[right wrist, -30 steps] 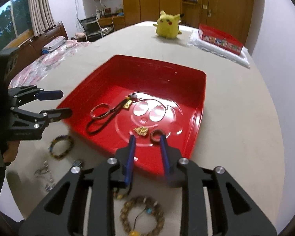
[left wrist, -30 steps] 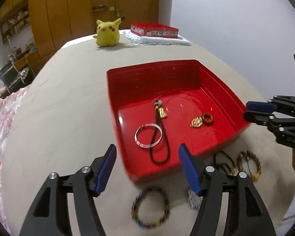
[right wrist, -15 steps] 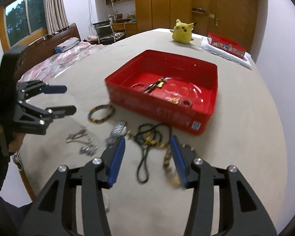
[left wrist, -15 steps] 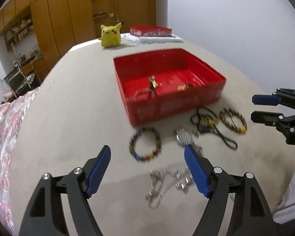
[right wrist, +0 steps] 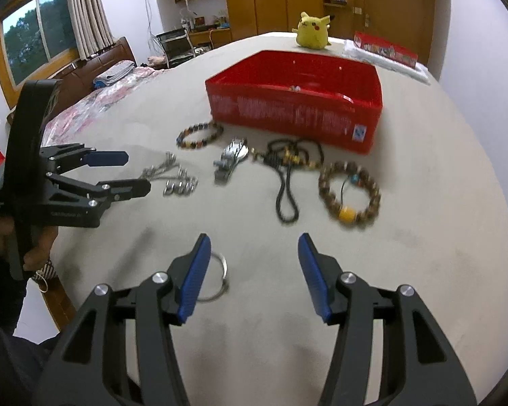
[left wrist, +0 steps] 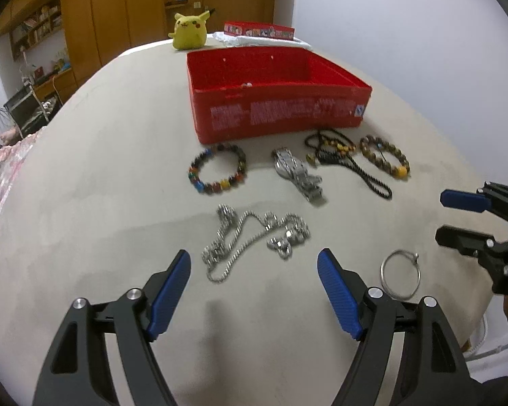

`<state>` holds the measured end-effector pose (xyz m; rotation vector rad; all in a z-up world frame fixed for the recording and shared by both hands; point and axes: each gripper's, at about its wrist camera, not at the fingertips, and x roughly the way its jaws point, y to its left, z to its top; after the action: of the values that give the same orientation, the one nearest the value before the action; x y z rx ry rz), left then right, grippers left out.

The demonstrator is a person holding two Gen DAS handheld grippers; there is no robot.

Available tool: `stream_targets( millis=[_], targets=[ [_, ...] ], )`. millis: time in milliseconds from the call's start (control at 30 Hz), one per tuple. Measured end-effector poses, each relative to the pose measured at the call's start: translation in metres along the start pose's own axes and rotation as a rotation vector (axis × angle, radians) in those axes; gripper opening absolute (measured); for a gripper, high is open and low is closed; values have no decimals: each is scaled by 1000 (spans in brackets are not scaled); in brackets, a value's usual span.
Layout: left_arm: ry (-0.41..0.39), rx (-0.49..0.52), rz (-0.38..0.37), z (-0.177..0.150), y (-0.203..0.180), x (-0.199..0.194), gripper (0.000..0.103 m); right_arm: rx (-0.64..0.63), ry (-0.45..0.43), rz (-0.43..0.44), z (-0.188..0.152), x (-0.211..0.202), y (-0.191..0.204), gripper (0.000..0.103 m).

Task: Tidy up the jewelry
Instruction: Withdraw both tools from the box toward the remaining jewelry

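- Two grippers are tilted down toward the beige table point(left wrist: 84, 176), both on the near side of the red tray point(left wrist: 277, 115) and well apart from it.
- The left gripper point(left wrist: 254, 291) has its blue pads point(left wrist: 167, 299) spread wide with nothing between them; the silver chain point(left wrist: 254, 240) lies just beyond its tips, nearer the red tray.
- The right gripper point(right wrist: 252, 275) has just been opening its jaws and holds nothing; a thin silver bangle point(right wrist: 216, 277) lies by its left pad, partly hidden.
- A hand point(right wrist: 34, 243) grips the left gripper's handle (seen from the right wrist), sleeve dark.
- Just in front of the red tray lie, in a row, a multicoloured bead bracelet point(left wrist: 216, 169), a metal wristwatch point(left wrist: 298, 172), a black cord necklace point(left wrist: 342, 159) and a brown bead bracelet point(left wrist: 386, 157).
- Behind the red tray sits a yellow plush toy point(left wrist: 188, 30), beside a red box point(left wrist: 259, 29) on a white cloth.
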<state>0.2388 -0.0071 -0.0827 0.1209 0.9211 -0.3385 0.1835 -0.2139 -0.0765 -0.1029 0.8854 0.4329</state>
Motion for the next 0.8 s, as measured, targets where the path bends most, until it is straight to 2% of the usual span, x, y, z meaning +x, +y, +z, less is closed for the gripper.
stream_targets(
  millis=[233, 467, 633, 800],
  targets=[
    [63, -16, 1, -11, -1, 21, 80, 6, 32, 30, -22, 5, 15, 57],
    [57, 2, 16, -9, -5, 27, 92, -19, 49, 41, -29, 13, 29, 61],
    [54, 1, 35, -2, -8, 35, 95, -40, 60, 38, -31, 18, 34, 61],
    [52, -15, 65, 2, -10, 39, 97, -72, 62, 20, -32, 24, 37, 70]
  ],
)
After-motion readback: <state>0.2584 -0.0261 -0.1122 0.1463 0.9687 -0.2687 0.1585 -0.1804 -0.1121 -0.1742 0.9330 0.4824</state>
